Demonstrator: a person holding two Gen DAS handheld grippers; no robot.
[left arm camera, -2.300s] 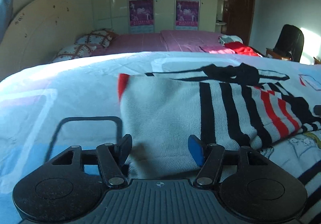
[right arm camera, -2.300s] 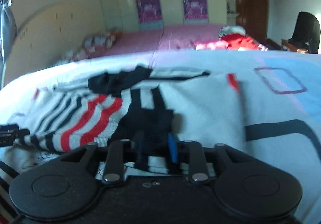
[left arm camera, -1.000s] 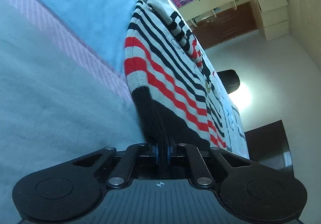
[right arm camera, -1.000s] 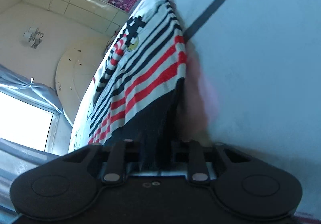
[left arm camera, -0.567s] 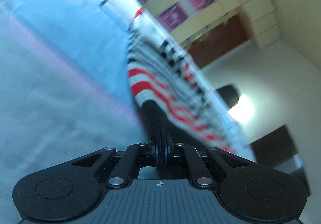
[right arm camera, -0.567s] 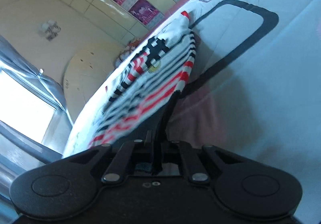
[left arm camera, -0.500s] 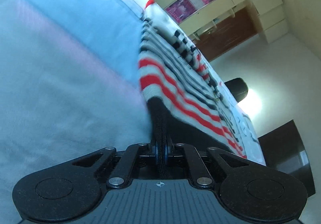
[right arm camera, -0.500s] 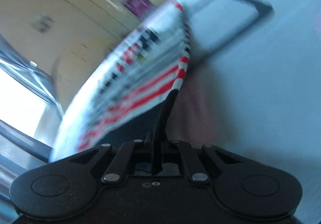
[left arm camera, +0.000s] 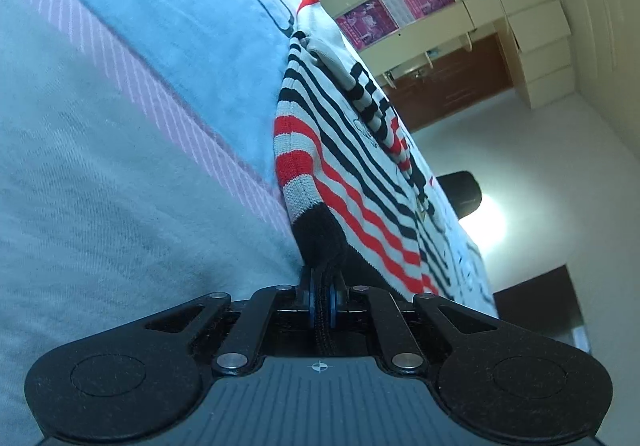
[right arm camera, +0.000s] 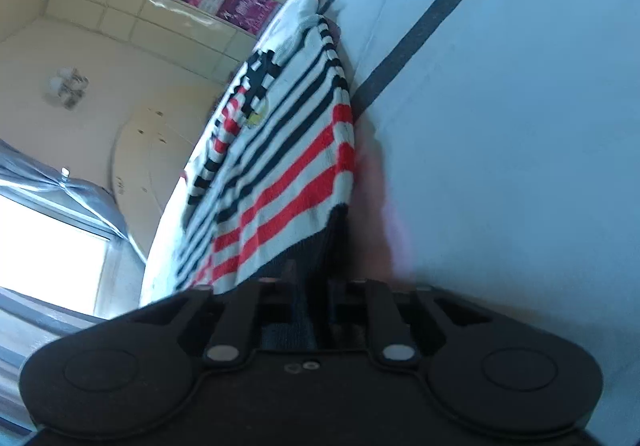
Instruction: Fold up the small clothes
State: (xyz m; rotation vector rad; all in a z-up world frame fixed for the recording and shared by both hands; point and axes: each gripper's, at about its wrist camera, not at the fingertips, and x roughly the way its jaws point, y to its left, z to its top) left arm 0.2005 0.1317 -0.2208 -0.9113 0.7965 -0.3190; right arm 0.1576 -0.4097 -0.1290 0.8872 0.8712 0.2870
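Note:
A small knit sweater point(left arm camera: 352, 174) with black, red and white stripes lies on the bed and stretches away from both grippers. My left gripper point(left arm camera: 322, 300) is shut on its black ribbed hem at one corner. My right gripper point(right arm camera: 310, 286) is shut on the black hem at the other corner; the sweater point(right arm camera: 280, 166) runs up the frame from it. Both views are rolled sideways. The hem edge is held taut between the two grippers, and the far part of the sweater rests on the bedsheet.
The pale blue and white bedsheet point(left arm camera: 120, 126) with dark outlined rectangles covers the bed point(right arm camera: 520, 126). A wardrobe with purple posters point(left arm camera: 384, 10) stands behind. A dark chair point(left arm camera: 460, 194), a round headboard point(right arm camera: 152, 150) and a bright window point(right arm camera: 44, 246) border the bed.
Both grippers went from lying level at the sweater's near edge to gripping the black hem and rolling sideways. In the last half second the views shifted only slightly.

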